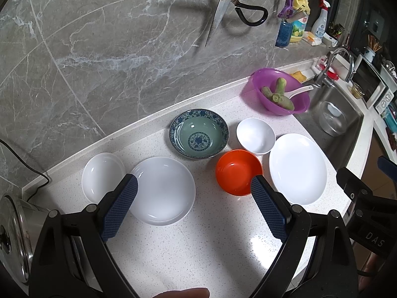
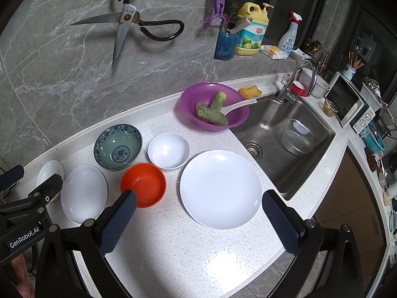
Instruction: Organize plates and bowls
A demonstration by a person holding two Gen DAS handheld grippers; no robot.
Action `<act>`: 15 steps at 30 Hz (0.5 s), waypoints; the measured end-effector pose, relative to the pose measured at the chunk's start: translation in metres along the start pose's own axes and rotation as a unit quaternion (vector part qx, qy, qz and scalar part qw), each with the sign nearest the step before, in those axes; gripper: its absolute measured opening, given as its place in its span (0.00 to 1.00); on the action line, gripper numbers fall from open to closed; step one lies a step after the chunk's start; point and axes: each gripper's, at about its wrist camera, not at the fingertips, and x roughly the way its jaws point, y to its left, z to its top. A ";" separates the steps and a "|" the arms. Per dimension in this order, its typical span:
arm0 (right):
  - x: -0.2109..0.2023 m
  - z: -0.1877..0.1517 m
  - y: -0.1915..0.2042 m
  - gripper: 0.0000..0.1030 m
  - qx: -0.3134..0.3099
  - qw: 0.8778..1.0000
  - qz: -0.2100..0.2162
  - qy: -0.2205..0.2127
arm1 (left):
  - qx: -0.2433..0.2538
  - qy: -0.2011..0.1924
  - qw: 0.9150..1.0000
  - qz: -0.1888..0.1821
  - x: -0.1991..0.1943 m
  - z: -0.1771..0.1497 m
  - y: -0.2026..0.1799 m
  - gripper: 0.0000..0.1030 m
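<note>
On the white speckled counter (image 1: 188,243) lie a small white dish (image 1: 101,176) at the left, a white plate (image 1: 163,190), a blue-patterned bowl (image 1: 198,136), an orange bowl (image 1: 237,173), a small white bowl (image 1: 255,135) and a large white plate (image 1: 297,168). My left gripper (image 1: 194,186) hovers open above the near side of the white plate and orange bowl, holding nothing. In the right wrist view the large white plate (image 2: 220,188) lies between the fingers of my open right gripper (image 2: 198,201), with the orange bowl (image 2: 144,183), white bowl (image 2: 168,150), blue-patterned bowl (image 2: 117,146) and white plate (image 2: 84,193) to its left.
A purple basin (image 2: 214,105) with green vegetable pieces and a white spoon stands by the steel sink (image 2: 280,139). Scissors (image 2: 124,27) hang on the marble wall. A steel pot (image 1: 15,233) sits at the counter's left end. Bottles line the ledge behind the faucet (image 2: 297,79).
</note>
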 end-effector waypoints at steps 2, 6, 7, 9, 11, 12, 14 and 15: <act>0.000 0.000 0.000 1.00 0.000 1.000 0.000 0.000 | 0.000 0.000 1.000 0.000 0.000 -0.001 0.000 0.90; 0.000 0.000 0.000 1.00 0.000 1.000 0.000 0.000 | 0.000 0.000 1.000 0.000 0.001 -0.001 0.000 0.90; 0.000 0.000 0.000 1.00 0.000 1.000 0.000 0.001 | 0.000 0.001 1.000 0.000 0.000 0.000 0.000 0.90; 0.000 0.000 0.000 1.00 0.000 1.000 0.000 0.000 | 0.000 0.001 1.000 0.000 0.001 -0.001 0.000 0.90; 0.000 0.000 0.000 1.00 0.000 1.000 0.000 0.001 | 0.000 0.001 1.000 0.001 0.000 0.000 0.000 0.90; 0.000 0.000 0.000 1.00 0.000 1.000 0.000 0.000 | 0.000 0.001 1.000 0.000 0.000 -0.001 0.000 0.90; 0.000 -0.001 0.000 1.00 0.000 1.000 0.000 0.001 | 0.000 0.001 1.000 0.000 0.001 -0.001 0.000 0.90; 0.000 -0.001 0.000 1.00 0.000 1.000 0.000 0.001 | 0.000 0.001 1.000 0.001 0.000 0.000 0.000 0.90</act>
